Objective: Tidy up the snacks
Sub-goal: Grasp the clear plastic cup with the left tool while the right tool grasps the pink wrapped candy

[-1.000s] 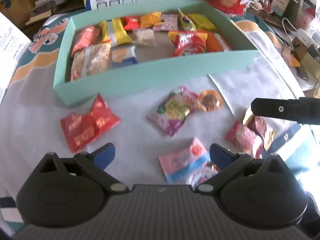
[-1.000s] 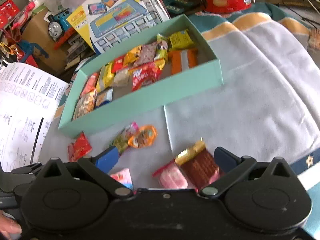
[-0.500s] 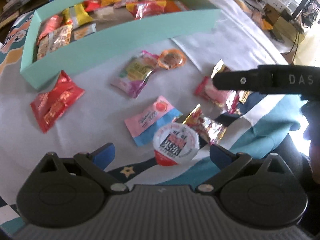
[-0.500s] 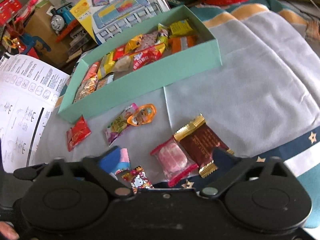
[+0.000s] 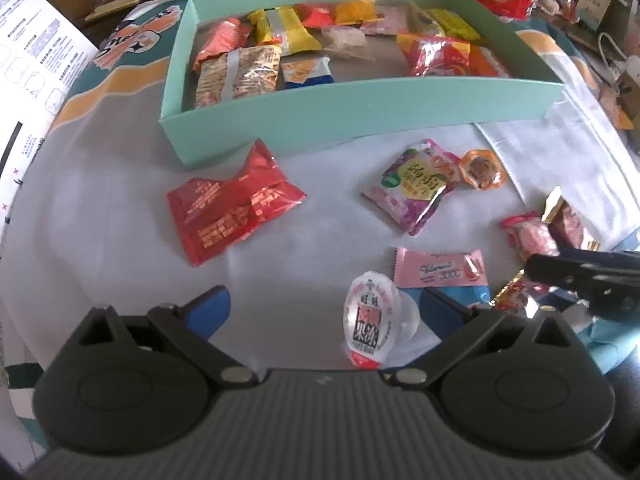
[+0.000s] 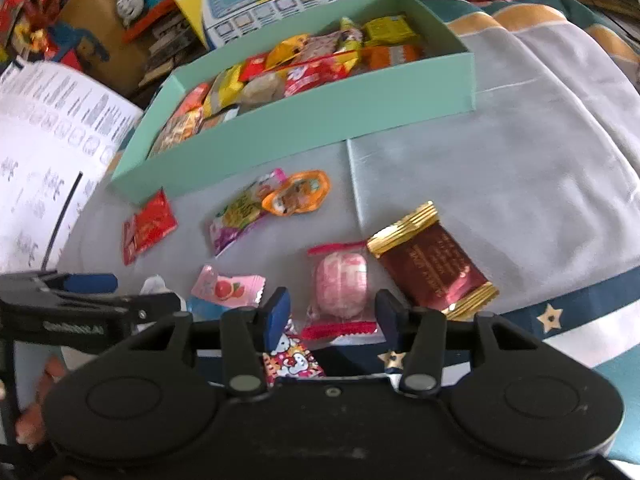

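Pink round sweet [image 6: 341,282] between half-open right gripper [image 6: 330,314] fingers; jelly cup [image 5: 372,320] inside spread left gripper [image 5: 325,306].

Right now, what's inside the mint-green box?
The mint-green box holds loose wrapped snacks: a yellow bar, a red-and-yellow packet, an orange packet, a blue-ended packet. Its near wall hides the front floor strip; whatever lies beneath the piled packets is covered.

I count eight loose snacks on the cloth, among them one jelly cup [image 5: 370,322] and one chocolate bar [image 6: 432,258], plus one mint-green box [image 5: 360,112].
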`<state>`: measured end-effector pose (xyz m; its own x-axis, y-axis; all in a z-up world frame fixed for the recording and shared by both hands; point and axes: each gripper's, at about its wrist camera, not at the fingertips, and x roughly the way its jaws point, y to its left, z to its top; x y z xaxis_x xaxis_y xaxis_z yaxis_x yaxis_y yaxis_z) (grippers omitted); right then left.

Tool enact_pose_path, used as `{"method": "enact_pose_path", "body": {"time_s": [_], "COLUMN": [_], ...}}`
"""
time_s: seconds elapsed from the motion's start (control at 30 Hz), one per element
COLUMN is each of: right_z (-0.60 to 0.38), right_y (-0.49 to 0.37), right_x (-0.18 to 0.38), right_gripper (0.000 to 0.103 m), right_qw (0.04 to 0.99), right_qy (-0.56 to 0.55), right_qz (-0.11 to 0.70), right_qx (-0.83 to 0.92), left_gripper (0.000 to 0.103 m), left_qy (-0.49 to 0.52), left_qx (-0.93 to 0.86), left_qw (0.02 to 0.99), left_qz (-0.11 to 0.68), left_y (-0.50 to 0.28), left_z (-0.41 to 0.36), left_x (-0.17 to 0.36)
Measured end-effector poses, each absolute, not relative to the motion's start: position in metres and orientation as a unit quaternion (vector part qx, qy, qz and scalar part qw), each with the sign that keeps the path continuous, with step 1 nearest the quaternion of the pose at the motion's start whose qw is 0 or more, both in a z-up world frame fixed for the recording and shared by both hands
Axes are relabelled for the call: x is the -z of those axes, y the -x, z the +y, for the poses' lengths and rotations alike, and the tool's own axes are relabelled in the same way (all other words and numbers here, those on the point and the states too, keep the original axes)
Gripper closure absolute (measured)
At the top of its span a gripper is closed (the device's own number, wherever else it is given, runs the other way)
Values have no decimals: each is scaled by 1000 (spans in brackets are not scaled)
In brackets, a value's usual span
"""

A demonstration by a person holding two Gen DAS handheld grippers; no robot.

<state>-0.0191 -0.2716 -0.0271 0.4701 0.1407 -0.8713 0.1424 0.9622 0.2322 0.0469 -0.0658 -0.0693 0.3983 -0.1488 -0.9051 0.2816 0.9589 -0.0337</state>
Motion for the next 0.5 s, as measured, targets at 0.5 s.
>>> {"method": "enact_pose_path", "body": {"time_s": [0.5], "right_z": [-245], "right_y": [15], "right_x": [34], "right_gripper": [72], "right_qw": [868], "right_qy": [-31], "right_qz": [496], "right_qx": [-3], "left_gripper": [18], "left_qy": [-84], "left_qx": [166], "left_qw": [820], "left_qz": [542], "left_y": [-34], "left_z": [-79], "left_x": [84]}}
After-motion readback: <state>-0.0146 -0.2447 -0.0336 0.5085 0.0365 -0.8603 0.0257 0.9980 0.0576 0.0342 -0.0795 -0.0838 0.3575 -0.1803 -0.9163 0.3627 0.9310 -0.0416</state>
